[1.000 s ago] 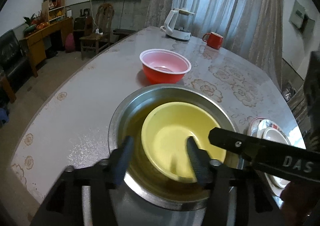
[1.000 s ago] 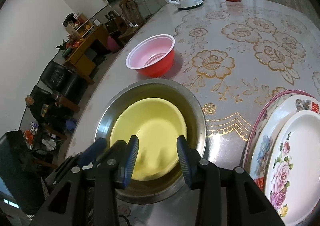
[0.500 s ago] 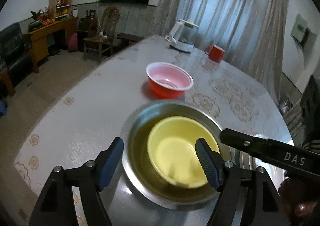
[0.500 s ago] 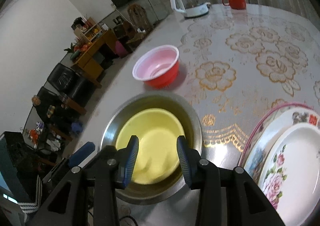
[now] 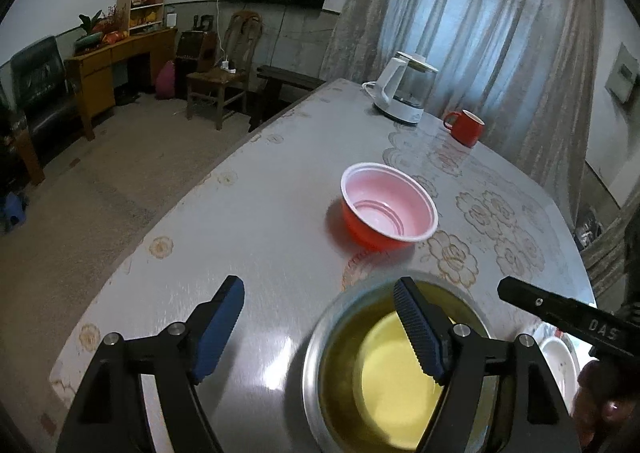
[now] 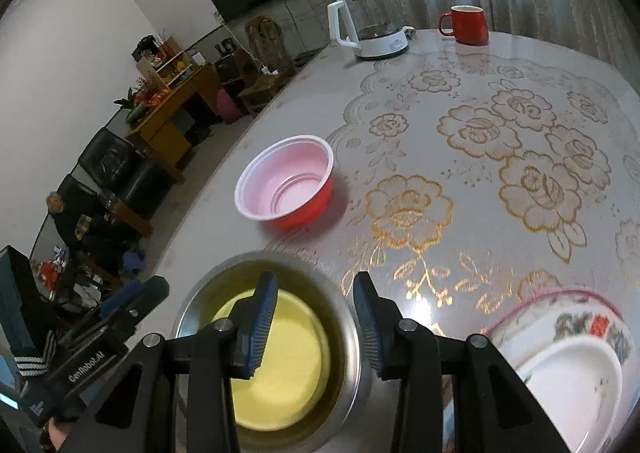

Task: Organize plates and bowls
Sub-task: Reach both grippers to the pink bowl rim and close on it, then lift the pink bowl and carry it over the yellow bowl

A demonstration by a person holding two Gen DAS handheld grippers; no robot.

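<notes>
A yellow bowl (image 5: 392,393) (image 6: 288,365) sits nested inside a steel bowl (image 5: 316,373) (image 6: 192,305) near the table's front edge. A red bowl with a pink inside (image 5: 388,209) (image 6: 284,189) stands alone farther back. My left gripper (image 5: 318,287) hovers over the steel bowl's left rim with its jaws opening and nothing between them. My right gripper (image 6: 315,281) hangs above the steel bowl's right rim, jaws apart and empty. A white floral plate (image 6: 568,373) lies stacked on a larger pink-rimmed plate (image 6: 560,297) at the right.
A white electric kettle (image 5: 404,97) (image 6: 368,21) and a red mug (image 5: 466,127) (image 6: 466,25) stand at the table's far end. The table edge (image 5: 192,189) curves along the left, with floor, chairs and a desk beyond it.
Both grippers have drawn back and up from the nested bowls, which now sit lower in each view. The left jaws have spread wider and shifted left. The right jaws keep the same gap.
</notes>
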